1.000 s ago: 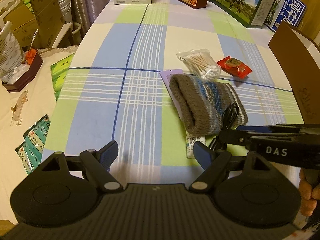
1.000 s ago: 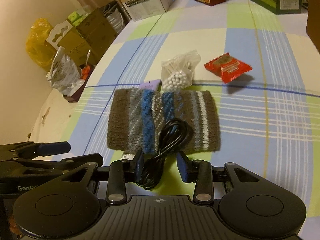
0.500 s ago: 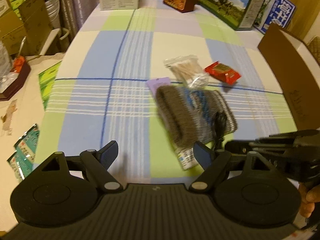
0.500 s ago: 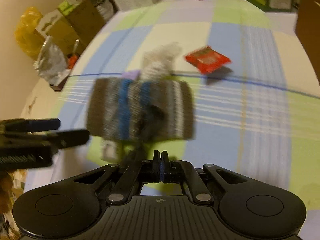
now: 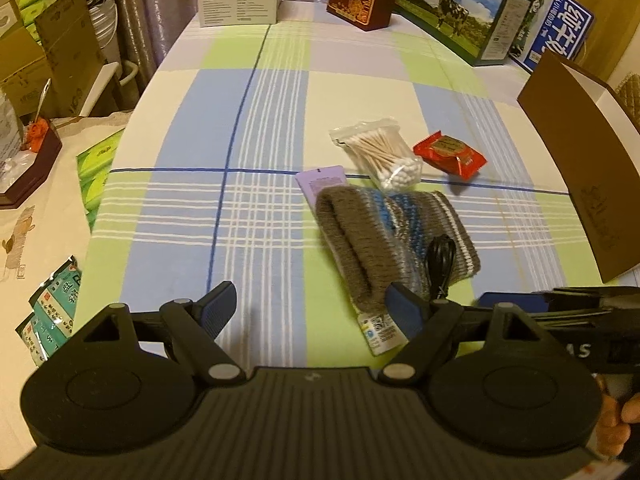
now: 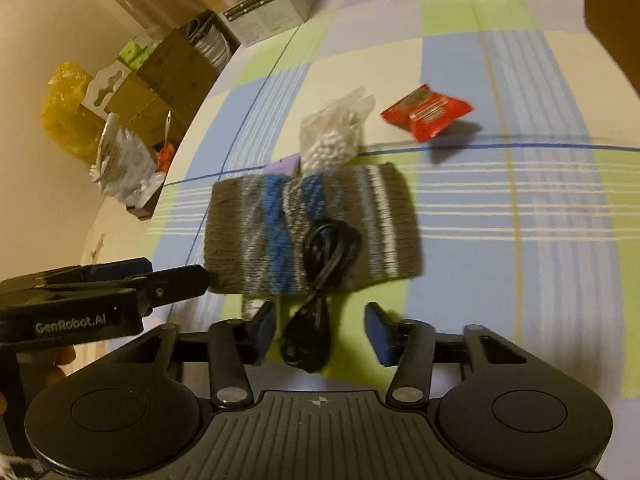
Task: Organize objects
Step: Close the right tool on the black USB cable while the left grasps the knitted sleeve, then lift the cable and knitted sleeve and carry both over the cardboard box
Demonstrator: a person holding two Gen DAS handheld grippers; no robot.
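Observation:
A black coiled cable (image 6: 320, 280) lies half on a brown knit piece with blue and white stripes (image 6: 312, 232) and half on the checked tablecloth. My right gripper (image 6: 320, 328) stands over the cable's near end. Its jaws are opening, with the cable between the pads but not pressed. My left gripper (image 5: 312, 306) hovers open to the left of the knit piece (image 5: 384, 232) with nothing between its fingers. A purple tube (image 5: 324, 180) pokes out from under the knit. Behind it lie a bag of cotton swabs (image 5: 380, 156) and a red snack packet (image 5: 450, 154).
A brown cardboard box (image 5: 580, 168) stands at the table's right side. Printed boxes (image 5: 452, 4) line the far edge, with a white one (image 5: 238, 0) at the left. Green packs (image 5: 96, 172) and sachets lie beyond the table's left edge.
The right gripper's jaws shut over the cable's near end, then opened again. The cable lies much where it was. The left gripper has hardly moved.

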